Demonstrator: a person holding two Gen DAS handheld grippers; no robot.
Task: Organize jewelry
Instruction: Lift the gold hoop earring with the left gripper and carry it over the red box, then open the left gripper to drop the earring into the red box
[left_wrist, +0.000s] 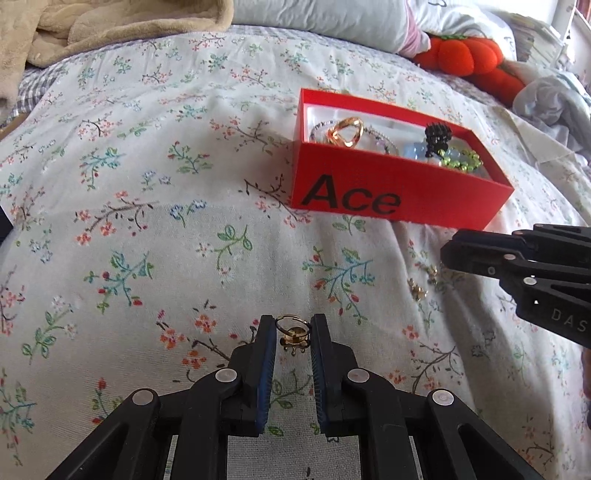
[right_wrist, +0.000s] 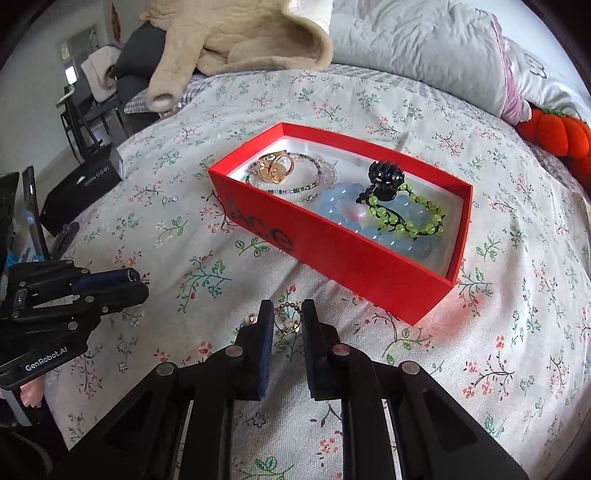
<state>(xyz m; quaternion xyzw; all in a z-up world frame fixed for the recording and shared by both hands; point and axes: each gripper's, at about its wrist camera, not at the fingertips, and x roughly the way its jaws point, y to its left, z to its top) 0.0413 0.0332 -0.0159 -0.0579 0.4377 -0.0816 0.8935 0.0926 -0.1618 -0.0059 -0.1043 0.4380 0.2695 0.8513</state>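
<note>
**Spotter:** What have you got in the left hand?

**Operator:** My left gripper (left_wrist: 293, 332) is clamped on a small gold ring (left_wrist: 292, 331) with a little charm on it; the band sits pinched between the blue pads, over the floral bedspread (left_wrist: 147, 221).

**Spotter:** And the right?

**Operator:** My right gripper (right_wrist: 288, 318) has its jaws drawn in around a small beaded ring (right_wrist: 289, 318) with a pale bead. The pads look to be against it on both sides, so I read it as gripped. A tiny gold piece (right_wrist: 253, 319) lies on the cloth just left of the left finger.

**Spotter:** Where's the box?

**Operator:** The red box (right_wrist: 369, 266) lettered "Ace" stands open, beyond both grippers and just right of the right one. At its left end I see a gold ring (right_wrist: 275, 166) lying on thin beaded bracelets (right_wrist: 310, 184). At the right end are a blue bead bracelet (right_wrist: 340, 206), a green bead bracelet (right_wrist: 406, 218) and a black hair claw (right_wrist: 386, 181).

**Spotter:** Anything loose near you?

**Operator:** From the left camera, small gold bits (left_wrist: 417, 291) lie on the cloth under the right gripper.
</note>
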